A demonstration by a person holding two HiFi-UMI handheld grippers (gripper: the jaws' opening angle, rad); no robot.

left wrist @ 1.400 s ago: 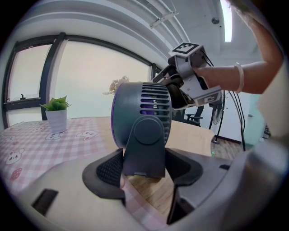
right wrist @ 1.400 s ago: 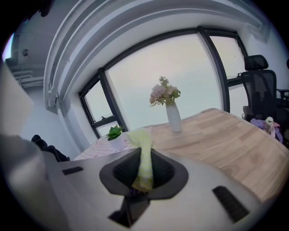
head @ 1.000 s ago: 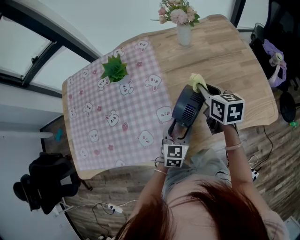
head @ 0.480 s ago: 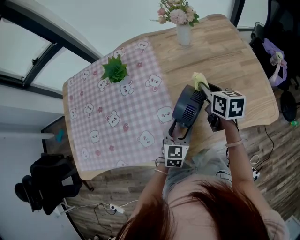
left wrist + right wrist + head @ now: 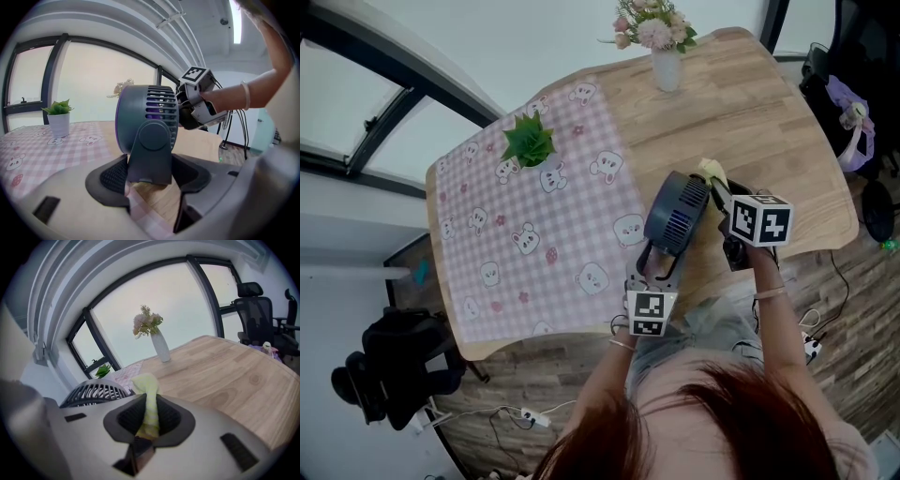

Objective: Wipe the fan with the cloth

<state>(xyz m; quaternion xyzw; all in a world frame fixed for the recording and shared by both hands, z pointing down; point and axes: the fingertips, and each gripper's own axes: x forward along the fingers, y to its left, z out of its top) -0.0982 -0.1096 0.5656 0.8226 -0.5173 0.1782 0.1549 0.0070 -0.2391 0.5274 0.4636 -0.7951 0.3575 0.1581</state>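
Left gripper view: left hand-held gripper clamps the fan by its stand; right hand-held gripper pinches the cloth.

A light wooden worktop with rounded corners stands on a dark plank floor. A pink checked tablecloth printed with bears covers its left part and carries a small potted plant. A white vase of flowers stands at the far edge. Tall dark-framed windows give pale daylight. A black office chair stands at the right, and a ceiling light strip glows overhead.
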